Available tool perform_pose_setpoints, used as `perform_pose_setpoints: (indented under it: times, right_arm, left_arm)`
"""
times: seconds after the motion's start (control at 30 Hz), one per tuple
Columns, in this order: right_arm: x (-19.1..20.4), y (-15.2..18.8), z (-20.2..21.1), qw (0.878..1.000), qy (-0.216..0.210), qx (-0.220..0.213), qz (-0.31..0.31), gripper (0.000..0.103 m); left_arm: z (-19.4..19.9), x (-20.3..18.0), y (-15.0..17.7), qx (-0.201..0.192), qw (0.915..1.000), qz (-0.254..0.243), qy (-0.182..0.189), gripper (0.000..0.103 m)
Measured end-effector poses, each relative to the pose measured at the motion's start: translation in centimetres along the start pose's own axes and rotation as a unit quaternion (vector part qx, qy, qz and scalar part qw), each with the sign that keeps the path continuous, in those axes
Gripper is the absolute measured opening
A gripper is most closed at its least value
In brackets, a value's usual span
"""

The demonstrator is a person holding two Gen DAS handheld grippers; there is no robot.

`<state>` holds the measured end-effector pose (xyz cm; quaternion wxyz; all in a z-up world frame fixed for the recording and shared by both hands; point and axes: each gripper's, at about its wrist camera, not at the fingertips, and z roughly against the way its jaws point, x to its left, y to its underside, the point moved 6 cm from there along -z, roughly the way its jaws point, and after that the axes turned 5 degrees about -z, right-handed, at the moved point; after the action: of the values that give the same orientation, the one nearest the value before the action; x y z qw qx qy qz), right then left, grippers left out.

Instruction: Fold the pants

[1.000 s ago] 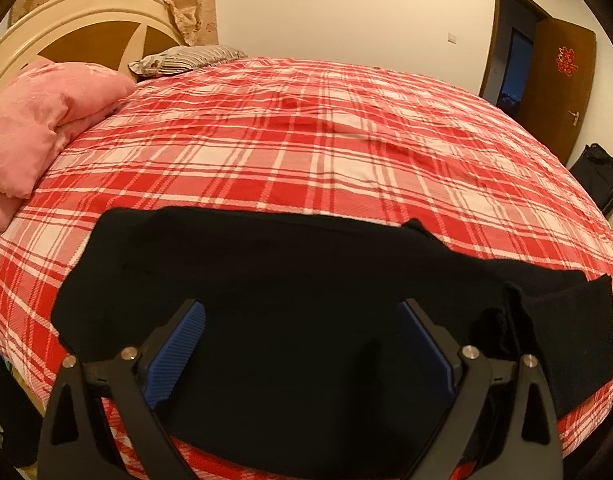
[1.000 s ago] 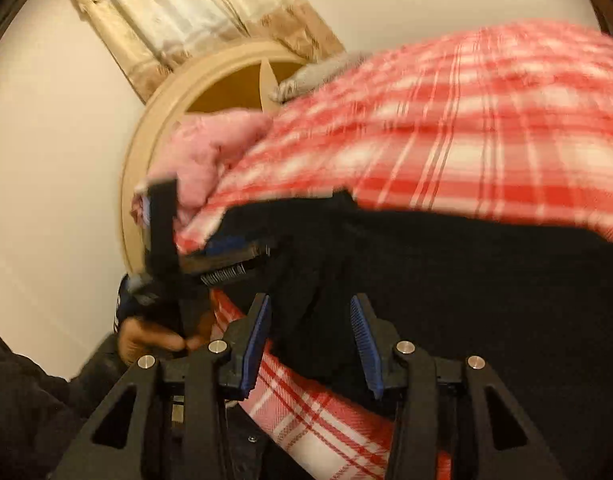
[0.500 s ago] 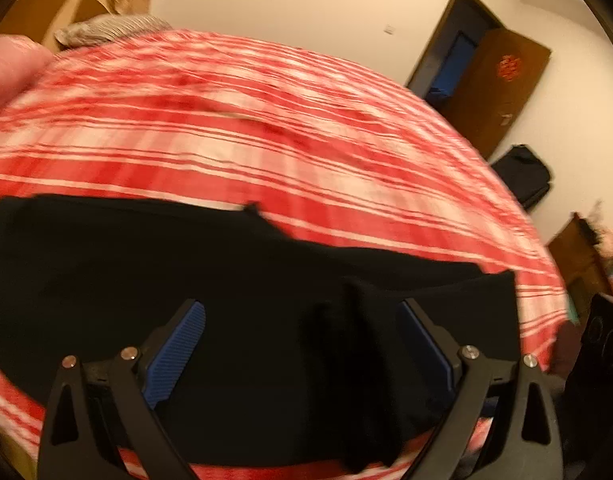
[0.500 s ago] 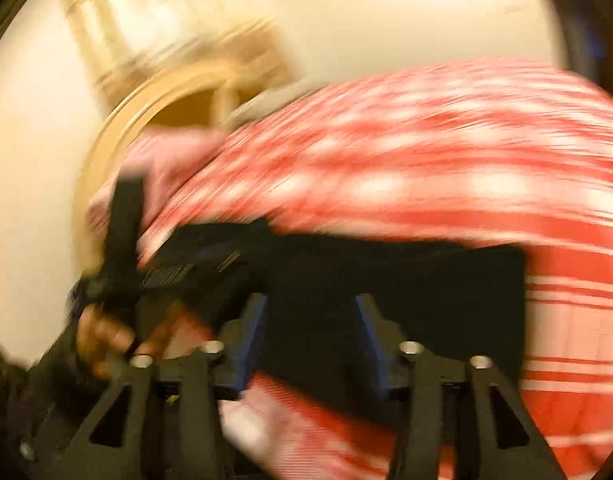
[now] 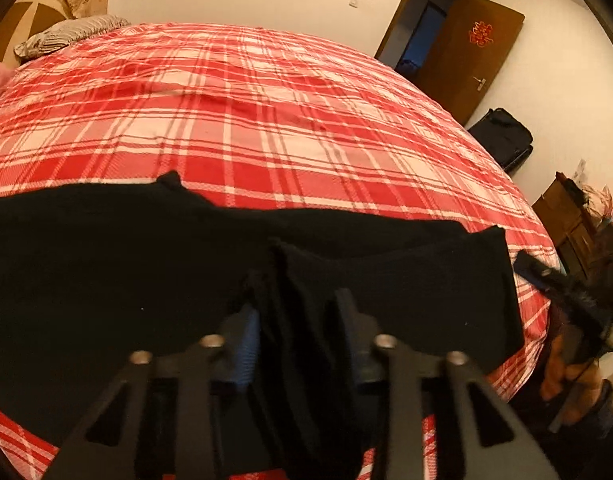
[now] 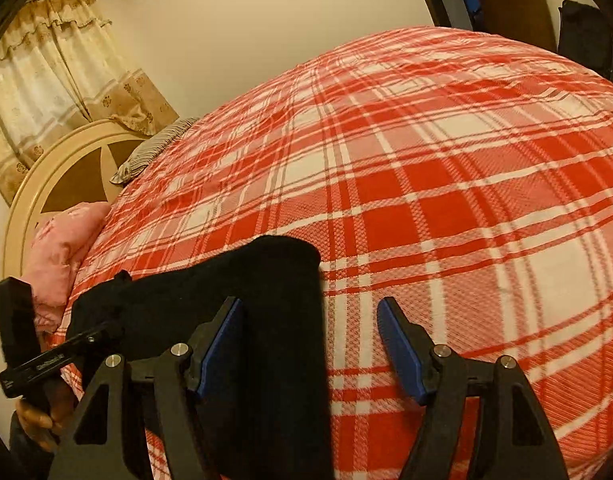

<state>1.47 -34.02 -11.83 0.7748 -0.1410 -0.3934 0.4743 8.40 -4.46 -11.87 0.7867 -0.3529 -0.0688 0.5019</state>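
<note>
Black pants [image 5: 106, 272] lie along the near edge of a red plaid bed [image 5: 266, 112]. In the left wrist view my left gripper [image 5: 298, 320] is shut on a bunched fold of the pants near their right part. In the right wrist view the pants' end [image 6: 274, 304] lies flat on the bed, and my right gripper [image 6: 310, 340] is open above it, its left finger [image 6: 222, 344] over the cloth and its right finger [image 6: 398, 352] over bare plaid. The right gripper also shows at the right edge of the left wrist view [image 5: 566, 304].
A pink quilt [image 6: 62, 240] and a striped pillow [image 5: 70, 34] lie by the round headboard [image 6: 66, 168]. A brown door [image 5: 466, 52] stands open at the far right, with a black bag [image 5: 502, 140] on the floor beside it.
My left gripper has swung right along the pants and closed on a fold. My right gripper has let go of the cloth, opened, and moved to the pants' end.
</note>
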Motion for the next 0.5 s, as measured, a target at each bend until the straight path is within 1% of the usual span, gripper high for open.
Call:
perform_pose_setpoints:
  times: [0.03,0.07,0.1,0.13,0.2,0.3,0.33,0.37,0.4,0.43,0.47,0.5]
  right_arm:
    - [0.1,0.0,-0.2,1.0,0.0,-0.003,0.002,0.034]
    - [0.2,0.1,-0.3,1.0,-0.003,0.0,0.005,0.021]
    - [0.2,0.2,-0.7,1.0,-0.01,0.012,0.003,0.019]
    - [0.3,0.2,-0.8,1.0,-0.01,0.011,0.003,0.015]
    - [0.7,0.2,-0.3,1.0,-0.01,0.006,0.014,0.012]
    - [0.9,-0.5,1.4,0.999,-0.012,-0.03,0.022,0.012]
    - [0.7,-0.9,1.7,0.999,-0.005,-0.044,0.023,0.012]
    - [0.3,-1.1,1.6,0.999,0.007,-0.046,0.023,0.011]
    - [-0.1,-1.2,1.4,0.998,0.022,-0.045,0.023,0.008]
    - [-0.9,-1.3,0.9,0.998,0.047,-0.045,0.025,0.008]
    - [-1.6,-1.3,0.4,0.997,0.06,-0.044,0.029,0.008]
    - [-2.4,-1.1,-0.4,0.997,0.067,-0.033,0.029,0.007]
  left_arm:
    - [0.1,-0.1,0.0,-0.001,1.0,0.002,0.006,0.02]
    - [0.2,-0.3,-0.1,-0.002,0.9999,0.001,0.012,0.018]
    - [0.2,-0.6,-0.2,-0.004,0.9999,-0.002,0.015,0.017]
    - [0.2,-0.9,-0.3,-0.009,0.9998,-0.009,0.014,0.016]
    - [0.4,-1.6,-0.5,-0.019,0.9994,-0.023,0.014,0.013]
    - [0.3,-2.6,-1.1,-0.034,0.9984,-0.042,0.016,0.011]
    - [0.4,-3.0,-1.5,-0.042,0.9975,-0.054,0.015,0.011]
    - [0.9,-3.6,-1.9,-0.057,0.9958,-0.071,0.013,0.011]
    - [1.3,-3.9,-2.4,-0.072,0.994,-0.082,0.012,0.011]
    - [1.6,-4.1,-2.7,-0.083,0.9926,-0.087,0.012,0.011]
    - [1.8,-4.2,-3.1,-0.093,0.9913,-0.092,0.011,0.011]
    - [1.8,-4.1,-3.3,-0.095,0.991,-0.094,0.005,0.011]
